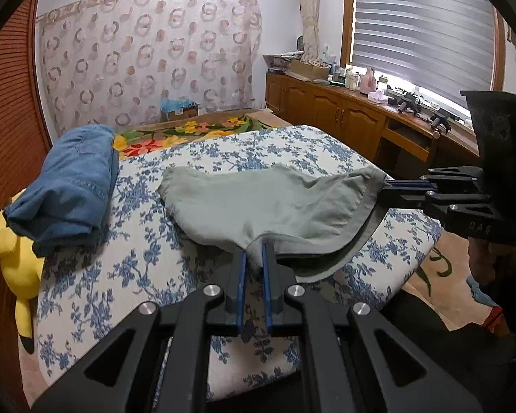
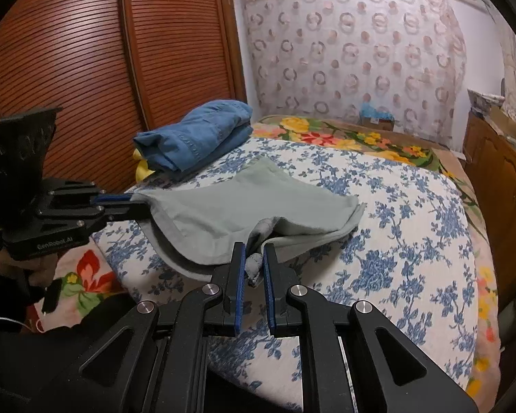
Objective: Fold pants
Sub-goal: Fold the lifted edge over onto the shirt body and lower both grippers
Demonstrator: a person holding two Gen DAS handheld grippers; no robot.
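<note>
Pinching the grey-green pants [image 1: 268, 203] at two corners, both grippers hold the near edge raised just off the bed while the rest of the fabric lies flat on the blue-flowered bedspread [image 1: 292, 144]. The left gripper [image 1: 254, 258] has its blue-lined fingers pressed together on a bunched corner of cloth at about six o'clock in its own view, and the right gripper [image 1: 392, 186] comes in from three o'clock there, its tips clamped on the hemmed corner opposite. From the right wrist view the right gripper [image 2: 254, 261] squeezes a small wad of fabric at six o'clock, with the left gripper [image 2: 127, 203] reaching in from nine o'clock. The pants sit near the middle of the bed, doubled over so a darker under-layer peeks out along the front. Folded blue jeans [image 1: 68, 186] rest toward ten o'clock, partly atop a yellow plush toy [image 1: 13, 258] by the slatted wooden wardrobe [image 2: 86, 69].
</note>
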